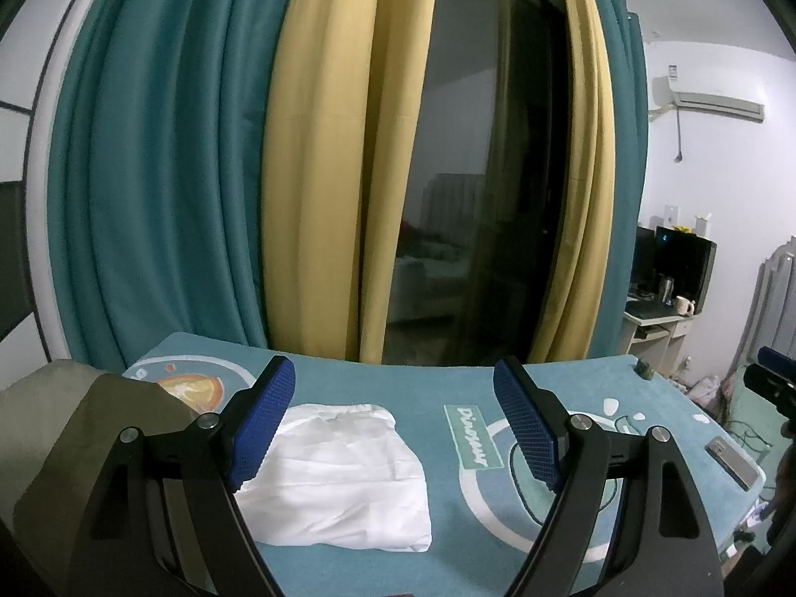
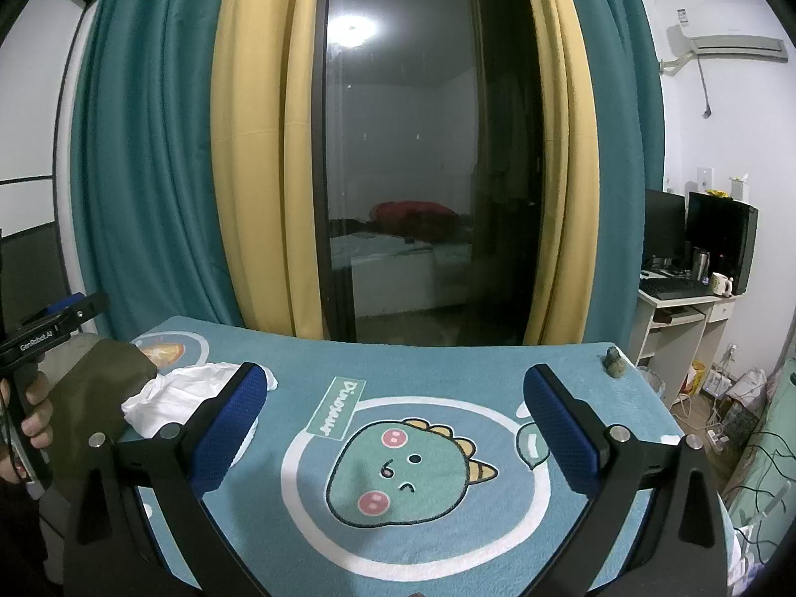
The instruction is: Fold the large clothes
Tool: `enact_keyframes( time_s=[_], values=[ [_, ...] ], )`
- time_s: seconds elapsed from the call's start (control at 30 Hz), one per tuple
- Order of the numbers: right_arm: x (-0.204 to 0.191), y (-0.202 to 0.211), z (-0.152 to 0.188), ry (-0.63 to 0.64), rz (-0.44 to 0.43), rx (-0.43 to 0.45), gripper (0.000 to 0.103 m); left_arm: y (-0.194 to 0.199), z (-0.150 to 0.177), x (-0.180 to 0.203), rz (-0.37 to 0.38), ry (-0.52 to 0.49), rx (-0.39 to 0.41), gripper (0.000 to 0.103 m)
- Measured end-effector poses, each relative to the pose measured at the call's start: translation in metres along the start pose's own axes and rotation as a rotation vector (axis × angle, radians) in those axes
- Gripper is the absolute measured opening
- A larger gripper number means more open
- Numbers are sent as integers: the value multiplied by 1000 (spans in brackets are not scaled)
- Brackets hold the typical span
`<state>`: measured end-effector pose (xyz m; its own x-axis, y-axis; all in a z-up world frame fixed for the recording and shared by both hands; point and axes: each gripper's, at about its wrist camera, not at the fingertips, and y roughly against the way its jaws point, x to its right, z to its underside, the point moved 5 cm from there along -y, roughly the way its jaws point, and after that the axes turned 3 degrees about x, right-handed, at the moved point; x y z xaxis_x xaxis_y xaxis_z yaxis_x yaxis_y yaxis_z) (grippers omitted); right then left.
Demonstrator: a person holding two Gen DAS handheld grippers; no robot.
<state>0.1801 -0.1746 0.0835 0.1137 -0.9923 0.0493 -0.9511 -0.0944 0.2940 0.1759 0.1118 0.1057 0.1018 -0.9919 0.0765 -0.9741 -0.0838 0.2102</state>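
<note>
A white garment (image 1: 343, 477) lies folded into a compact bundle on the teal dinosaur mat (image 1: 447, 388), at the left of the table. In the right wrist view the white garment (image 2: 174, 393) shows at the left, partly behind a finger. An olive-brown garment (image 1: 74, 447) lies folded at the far left; it also shows in the right wrist view (image 2: 99, 388). My left gripper (image 1: 393, 428) is open and empty, raised above the white bundle. My right gripper (image 2: 398, 433) is open and empty above the dinosaur picture (image 2: 403, 472).
A phone (image 1: 731, 457) lies near the mat's right edge. A small dark figurine (image 2: 614, 363) stands at the far right corner. Teal and yellow curtains and a dark glass door stand behind the table. A desk with monitors (image 2: 696, 268) is at the right.
</note>
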Motion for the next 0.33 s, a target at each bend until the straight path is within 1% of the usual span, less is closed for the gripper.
enact_keyframes(
  time_s=[0.33],
  values=[
    [4, -7, 0, -1, -8, -8, 102, 1, -1, 3, 4, -13, -3, 85]
  ],
)
